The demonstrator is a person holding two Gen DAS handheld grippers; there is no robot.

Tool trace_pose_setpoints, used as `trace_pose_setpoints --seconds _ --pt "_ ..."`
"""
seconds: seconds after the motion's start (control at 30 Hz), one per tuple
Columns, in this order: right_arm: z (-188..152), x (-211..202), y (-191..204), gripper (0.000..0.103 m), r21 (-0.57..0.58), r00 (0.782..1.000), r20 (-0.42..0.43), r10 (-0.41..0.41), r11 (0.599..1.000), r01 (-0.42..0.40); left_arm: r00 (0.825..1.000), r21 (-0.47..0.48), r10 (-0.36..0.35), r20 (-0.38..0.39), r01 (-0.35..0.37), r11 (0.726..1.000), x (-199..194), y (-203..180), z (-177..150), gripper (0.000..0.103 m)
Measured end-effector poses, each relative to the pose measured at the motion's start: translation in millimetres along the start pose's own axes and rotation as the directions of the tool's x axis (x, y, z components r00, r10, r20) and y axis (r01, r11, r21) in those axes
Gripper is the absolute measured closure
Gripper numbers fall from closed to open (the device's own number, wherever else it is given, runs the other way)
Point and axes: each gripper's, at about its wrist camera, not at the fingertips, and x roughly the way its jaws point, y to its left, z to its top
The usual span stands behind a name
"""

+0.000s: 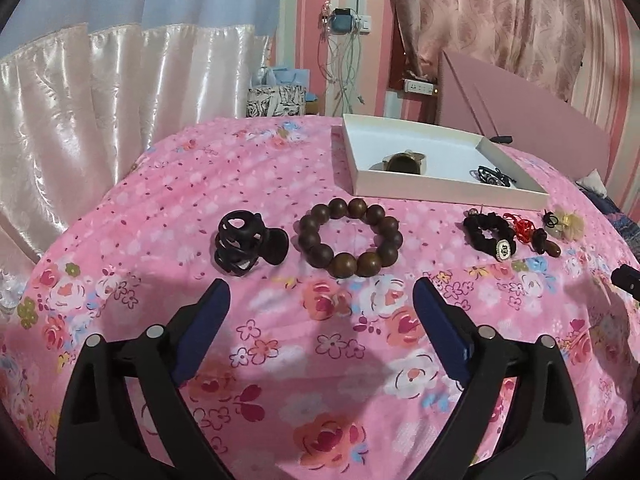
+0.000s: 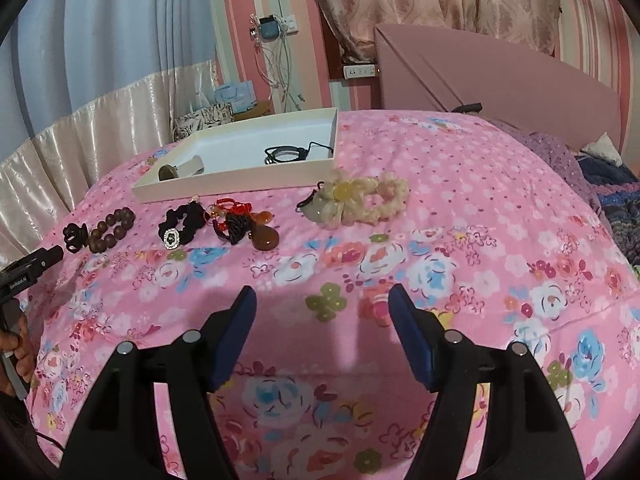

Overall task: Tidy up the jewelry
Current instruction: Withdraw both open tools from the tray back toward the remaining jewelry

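Observation:
My left gripper [image 1: 320,286] is open just short of a brown wooden bead bracelet [image 1: 348,238], with nothing between its fingers. A black claw clip [image 1: 246,244] lies left of the bracelet. To the right lie a black scrunchie with a charm [image 1: 488,236] and a red cord with an amber pendant [image 1: 532,234]. My right gripper [image 2: 322,292] is open and empty over the floral cover, well short of a cream flower scrunchie [image 2: 360,198]. The white tray [image 2: 240,180] behind the row holds a black cord bracelet [image 2: 284,155] and a brass-coloured piece [image 2: 168,172].
Everything lies on a bed with a pink floral cover [image 2: 460,264]. A pink board [image 2: 500,80] leans behind it, and a purple blanket [image 2: 560,156] sits at the far right. Satin curtains [image 1: 120,100] hang at the left. A person's hand [image 2: 16,344] holds the left gripper's handle.

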Motion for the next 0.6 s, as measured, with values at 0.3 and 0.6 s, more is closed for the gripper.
trace_pose_setpoints --seconds 0.3,0.6 --pt "14 8 8 0.035 0.0 1.0 0.003 0.025 1.0 -0.025 1.0 0.008 -0.014 -0.01 0.014 1.0 6 -12 13 0.011" --pt "25 46 36 0.046 -0.032 0.997 -0.067 0.041 0.999 -0.043 0.999 0.019 -0.026 -0.036 0.027 0.999 29 -32 27 0.011"
